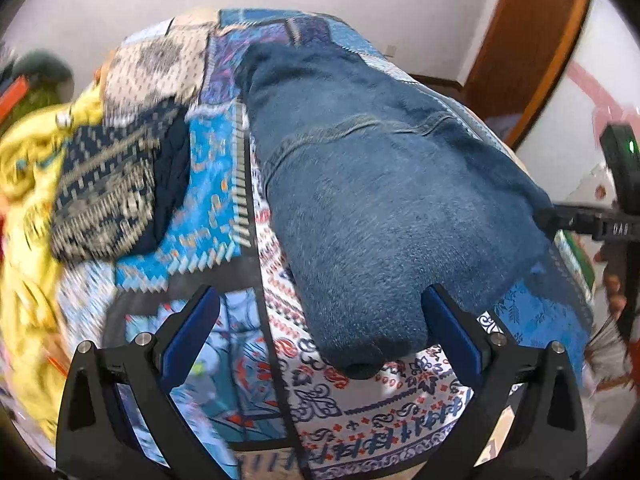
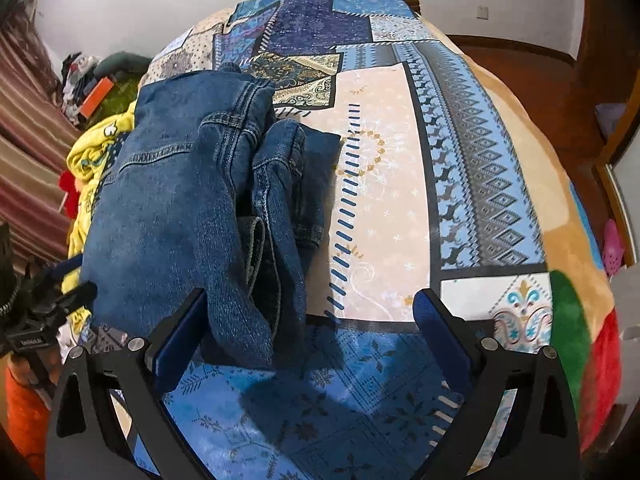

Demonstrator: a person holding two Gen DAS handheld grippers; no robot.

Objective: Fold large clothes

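Observation:
A pair of blue jeans (image 1: 380, 184) lies folded lengthwise on a patchwork bedspread (image 1: 224, 184). My left gripper (image 1: 320, 296) is open above the bedspread; the narrow end of the jeans lies between its jaws, close against the right pad (image 1: 448, 328). In the right wrist view the jeans (image 2: 176, 208) show their waistband and seams, bunched in the middle. My right gripper (image 2: 311, 296) is open too, with the near edge of the jeans beside its left pad (image 2: 180, 340) and bare bedspread (image 2: 380, 208) in the rest of the gap. Each gripper appears at the edge of the other's view.
A heap of clothes sits on the left of the bed: a yellow garment (image 1: 24, 184) and a dark patterned knit (image 1: 108, 184). A wooden door (image 1: 532, 40) stands at the back right. A striped curtain (image 2: 28, 160) hangs at the left, and a pink shoe (image 2: 612, 248) lies on the floor.

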